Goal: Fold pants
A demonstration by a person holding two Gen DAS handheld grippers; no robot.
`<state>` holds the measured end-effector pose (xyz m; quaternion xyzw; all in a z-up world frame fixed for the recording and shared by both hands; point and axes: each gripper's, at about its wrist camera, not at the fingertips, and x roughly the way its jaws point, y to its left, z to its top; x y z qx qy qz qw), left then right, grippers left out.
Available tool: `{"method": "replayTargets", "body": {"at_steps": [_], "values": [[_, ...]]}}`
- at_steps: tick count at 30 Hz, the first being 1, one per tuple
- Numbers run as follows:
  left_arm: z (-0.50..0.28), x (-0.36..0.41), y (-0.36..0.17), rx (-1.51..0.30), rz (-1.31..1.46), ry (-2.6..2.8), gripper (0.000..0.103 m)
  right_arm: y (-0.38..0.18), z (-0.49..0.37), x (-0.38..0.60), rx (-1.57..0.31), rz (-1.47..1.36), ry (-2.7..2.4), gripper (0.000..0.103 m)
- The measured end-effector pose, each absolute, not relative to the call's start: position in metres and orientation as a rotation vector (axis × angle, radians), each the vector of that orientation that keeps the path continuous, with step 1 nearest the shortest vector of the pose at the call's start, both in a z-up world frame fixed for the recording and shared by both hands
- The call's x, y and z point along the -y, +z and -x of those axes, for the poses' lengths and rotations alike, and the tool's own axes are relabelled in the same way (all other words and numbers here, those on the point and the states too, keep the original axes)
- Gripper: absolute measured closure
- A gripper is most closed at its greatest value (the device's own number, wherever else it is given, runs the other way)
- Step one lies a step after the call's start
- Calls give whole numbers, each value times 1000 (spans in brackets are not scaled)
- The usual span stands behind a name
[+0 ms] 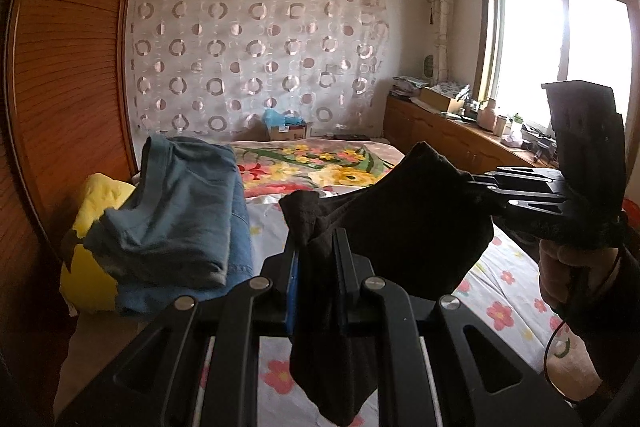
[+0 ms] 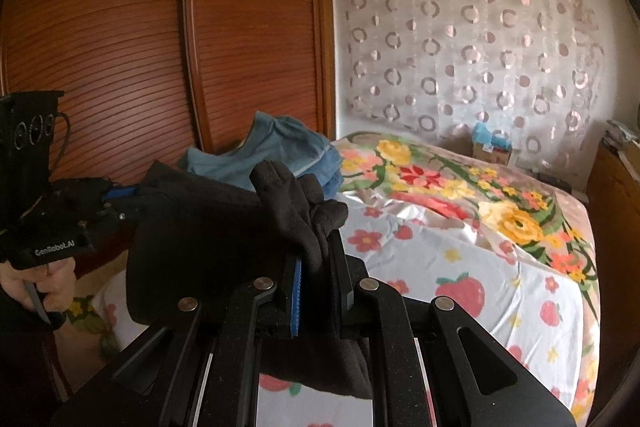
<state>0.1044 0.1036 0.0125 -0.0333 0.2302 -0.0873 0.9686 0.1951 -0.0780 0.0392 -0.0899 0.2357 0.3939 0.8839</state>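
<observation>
Black fabric of the pants [image 1: 404, 227] is hanging in the air above the flowered bedsheet [image 1: 500, 291], stretched between both grippers. The left gripper [image 1: 316, 247] is clamping one bunched edge of the pants, its jaws standing narrow with cloth pinched between them. The right gripper [image 2: 316, 251] is pinching another bunched edge in the same narrow state. A folded blue garment [image 1: 188, 207] is resting on a stack beside the wooden wardrobe [image 1: 68, 67].
</observation>
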Motion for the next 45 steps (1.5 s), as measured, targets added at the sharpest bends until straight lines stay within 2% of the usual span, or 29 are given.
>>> {"method": "replayTargets", "body": {"at_steps": [21, 45], "values": [[-169, -142, 42, -450, 43, -102, 91, 68, -277, 30, -444, 224, 853, 95], [-166, -180, 38, -408, 82, 25, 91, 79, -329, -55, -341, 332, 1017, 95]]}}
